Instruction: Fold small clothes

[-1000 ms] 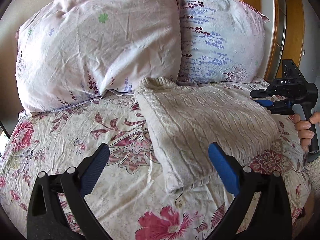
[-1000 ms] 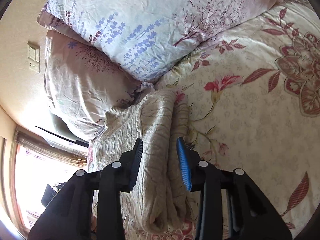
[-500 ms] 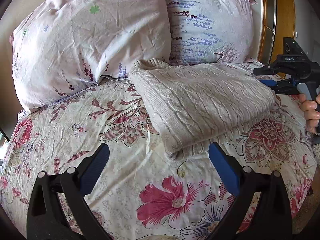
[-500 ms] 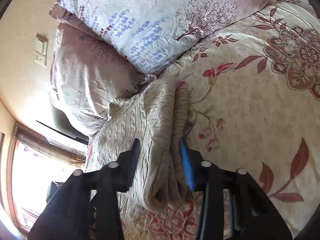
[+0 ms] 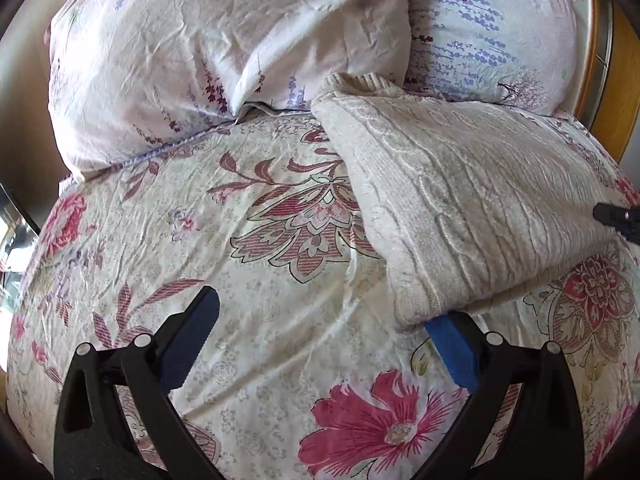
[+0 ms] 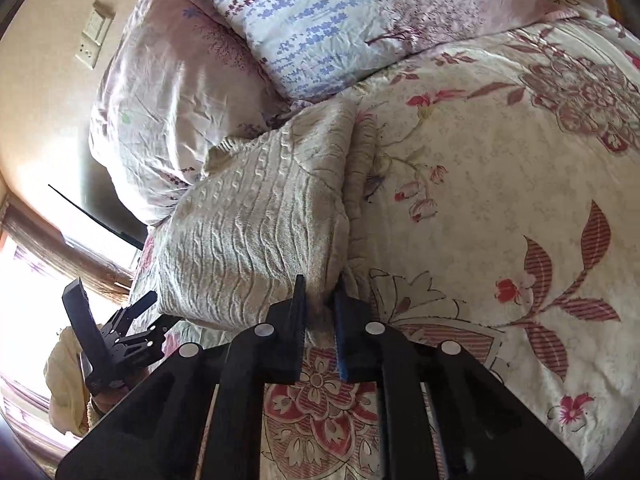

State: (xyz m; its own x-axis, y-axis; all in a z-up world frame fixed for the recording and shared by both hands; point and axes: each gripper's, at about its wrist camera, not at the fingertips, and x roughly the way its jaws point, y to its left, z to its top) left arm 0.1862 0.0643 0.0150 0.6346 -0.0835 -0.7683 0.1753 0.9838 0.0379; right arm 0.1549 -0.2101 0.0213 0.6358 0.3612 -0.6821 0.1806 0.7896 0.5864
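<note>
A cream cable-knit sweater (image 5: 472, 208) lies folded on the floral bedspread (image 5: 256, 264), its far edge against the pillows. It also shows in the right wrist view (image 6: 256, 220). My left gripper (image 5: 320, 328) is open, its right blue pad at the sweater's near corner, nothing between the jaws. My right gripper (image 6: 320, 304) is shut on the sweater's near folded edge. The right gripper's tip shows at the right edge of the left wrist view (image 5: 618, 218). The left gripper shows far left in the right wrist view (image 6: 120, 340).
Two floral pillows (image 5: 224, 52) (image 5: 492, 36) stand at the head of the bed. A wooden headboard (image 5: 616, 80) lies to the right. A wall switch plate (image 6: 94, 34) and a bright window (image 6: 24, 280) show in the right wrist view.
My right gripper has closed onto the sweater's edge and pulled back. My left gripper has moved left and lower, so the sweater now sits to its right.
</note>
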